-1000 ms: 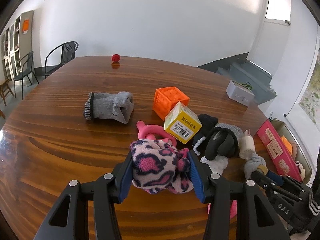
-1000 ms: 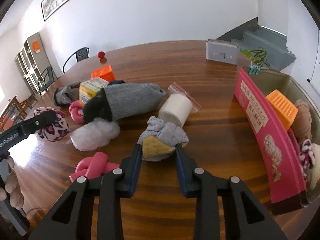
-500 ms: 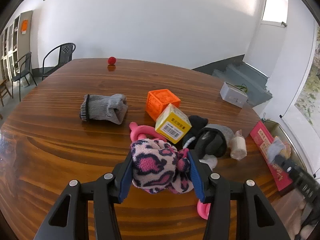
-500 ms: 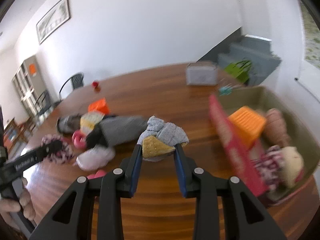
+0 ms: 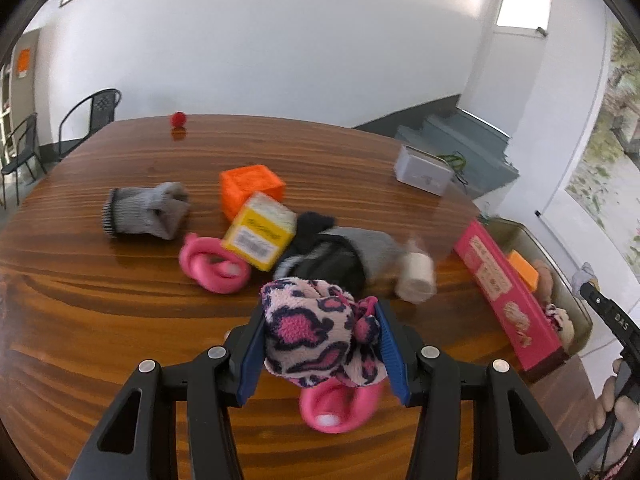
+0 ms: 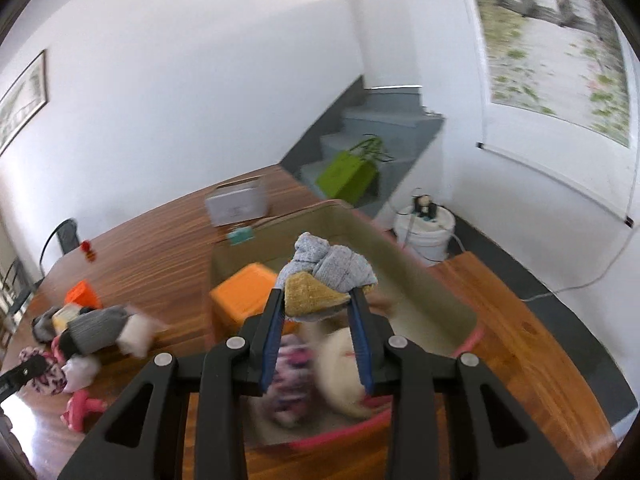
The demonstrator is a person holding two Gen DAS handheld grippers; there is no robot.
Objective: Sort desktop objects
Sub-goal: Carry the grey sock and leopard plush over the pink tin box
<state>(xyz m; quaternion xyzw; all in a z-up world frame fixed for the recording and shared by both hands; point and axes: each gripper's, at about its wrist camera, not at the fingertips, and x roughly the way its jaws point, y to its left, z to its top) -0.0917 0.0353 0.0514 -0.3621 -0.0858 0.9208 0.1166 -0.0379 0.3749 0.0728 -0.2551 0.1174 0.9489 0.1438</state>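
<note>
My left gripper [image 5: 320, 332] is shut on a pink leopard-print sock [image 5: 316, 336] and holds it above the wooden table [image 5: 100, 300]. My right gripper [image 6: 318, 308] is shut on a grey and yellow sock bundle [image 6: 324, 276] and holds it over the open pink box [image 6: 400, 256], which holds an orange cube [image 6: 244, 292] and soft items. The box also shows at the right of the left wrist view [image 5: 504, 288]. The right gripper shows there at the far right edge [image 5: 592, 292].
On the table lie a grey sock [image 5: 148, 210], an orange cube [image 5: 250, 188], a yellow box [image 5: 260, 236], pink rings [image 5: 212, 266], a black and grey sock [image 5: 336, 256], a white roll [image 5: 416, 278], a red ball [image 5: 179, 119] and a white box [image 5: 422, 166].
My right gripper has lifted the sock bundle off the table and swung right, over the pink box. My left gripper has moved a little right, still holding the leopard-print sock.
</note>
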